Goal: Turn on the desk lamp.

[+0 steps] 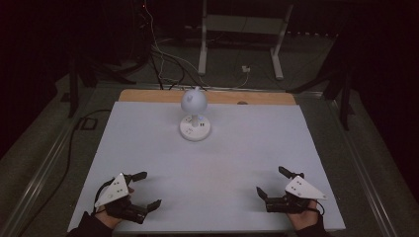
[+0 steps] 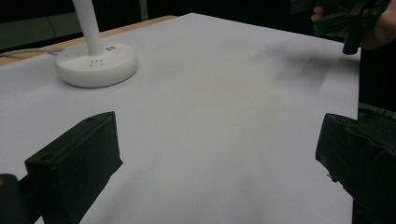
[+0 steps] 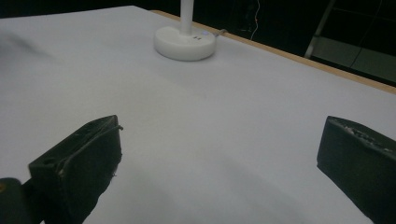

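While both grippers rest low at the near edge of the white table (image 1: 148,148), a white desk lamp (image 1: 194,114) is seen standing upright near the far edge, roughly midway between them and well apart from both. From the left gripper (image 1: 146,189) it lies ahead and to the right; from the right gripper (image 1: 272,181), ahead and to the left, and neither can be judged clearly nearer. Its long axis is vertical: a thin stem is carried by a round, smooth, glossy plastic base (image 2: 96,64), also seen in the right gripper view (image 3: 185,43), and topped by a rounded head. Both pairs of blocky matte black jaws are held wide apart, with nothing between them. The table surface is flat and matte.
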`<state>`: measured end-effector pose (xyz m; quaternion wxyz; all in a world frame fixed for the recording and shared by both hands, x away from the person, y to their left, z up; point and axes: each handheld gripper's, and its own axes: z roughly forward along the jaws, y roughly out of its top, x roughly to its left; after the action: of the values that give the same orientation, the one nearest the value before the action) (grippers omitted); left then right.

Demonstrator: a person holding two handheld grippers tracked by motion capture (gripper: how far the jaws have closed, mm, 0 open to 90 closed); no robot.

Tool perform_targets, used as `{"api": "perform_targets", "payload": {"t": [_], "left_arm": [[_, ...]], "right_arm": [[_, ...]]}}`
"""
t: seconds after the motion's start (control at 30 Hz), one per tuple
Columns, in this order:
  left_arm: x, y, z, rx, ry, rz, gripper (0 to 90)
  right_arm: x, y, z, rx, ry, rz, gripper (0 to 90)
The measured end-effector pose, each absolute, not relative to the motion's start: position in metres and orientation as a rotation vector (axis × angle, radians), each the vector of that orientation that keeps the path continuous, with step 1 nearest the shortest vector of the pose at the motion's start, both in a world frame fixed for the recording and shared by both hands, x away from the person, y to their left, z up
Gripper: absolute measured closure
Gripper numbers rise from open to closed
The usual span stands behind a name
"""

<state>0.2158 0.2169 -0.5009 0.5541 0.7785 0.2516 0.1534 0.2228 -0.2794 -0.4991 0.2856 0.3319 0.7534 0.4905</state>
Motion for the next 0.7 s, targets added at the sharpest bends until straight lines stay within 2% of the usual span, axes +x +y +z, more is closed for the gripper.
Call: {"api": "perform_targets", "payload": {"t": [0.7], "left_arm": [[0.2143, 0.2132, -0.5011, 1.882, 0.575, 0.347, 0.4]], "right_arm": [[0.2221, -0.2756, -0.4989, 0.904, 2.018, 1.315, 0.0]]}}
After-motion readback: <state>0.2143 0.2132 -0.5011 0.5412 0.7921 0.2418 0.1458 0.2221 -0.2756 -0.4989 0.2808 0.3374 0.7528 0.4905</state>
